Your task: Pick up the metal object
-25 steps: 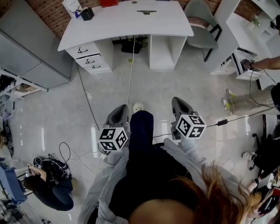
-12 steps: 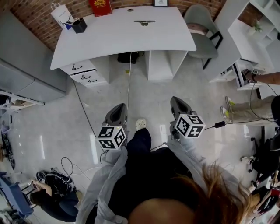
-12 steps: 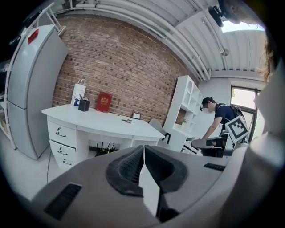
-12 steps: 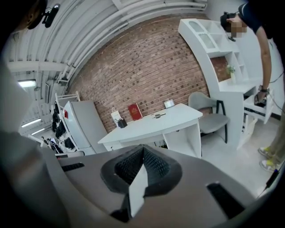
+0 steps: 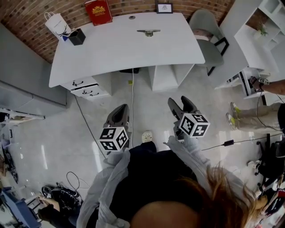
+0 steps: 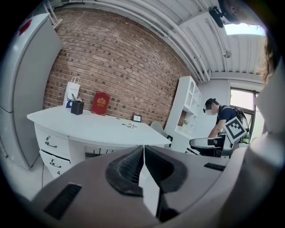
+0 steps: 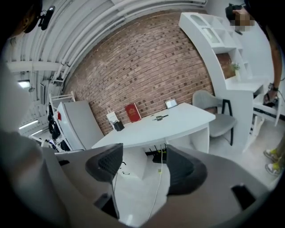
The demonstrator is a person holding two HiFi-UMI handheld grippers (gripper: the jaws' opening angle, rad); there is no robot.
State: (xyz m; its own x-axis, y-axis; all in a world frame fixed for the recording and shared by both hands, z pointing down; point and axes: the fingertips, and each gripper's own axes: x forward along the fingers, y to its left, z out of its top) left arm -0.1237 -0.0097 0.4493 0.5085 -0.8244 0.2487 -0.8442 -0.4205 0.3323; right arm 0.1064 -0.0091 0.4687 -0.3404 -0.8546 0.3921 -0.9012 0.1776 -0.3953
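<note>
The metal object (image 5: 148,32) is a small flat silvery piece lying on the far middle of the white desk (image 5: 111,53). It also shows in the left gripper view (image 6: 129,126) and the right gripper view (image 7: 159,117). Both grippers hang over the floor, well short of the desk. My left gripper (image 5: 121,109) is shut and empty, its pads (image 6: 129,167) pressed together. My right gripper (image 5: 179,101) has its jaws opening, with only floor and a cable showing between the pads (image 7: 106,163).
On the desk's far edge stand a red box (image 5: 98,12), a white paper bag (image 5: 55,24), a black holder (image 5: 77,37) and a small frame (image 5: 164,7). A grey chair (image 5: 205,31) sits at the desk's right end. Cables (image 5: 132,111) cross the floor. A person (image 5: 260,104) stands by the white shelves at right.
The view and both grippers have moved nearer the desk. The right gripper's jaws, closed before, now stand apart. The left gripper stays shut.
</note>
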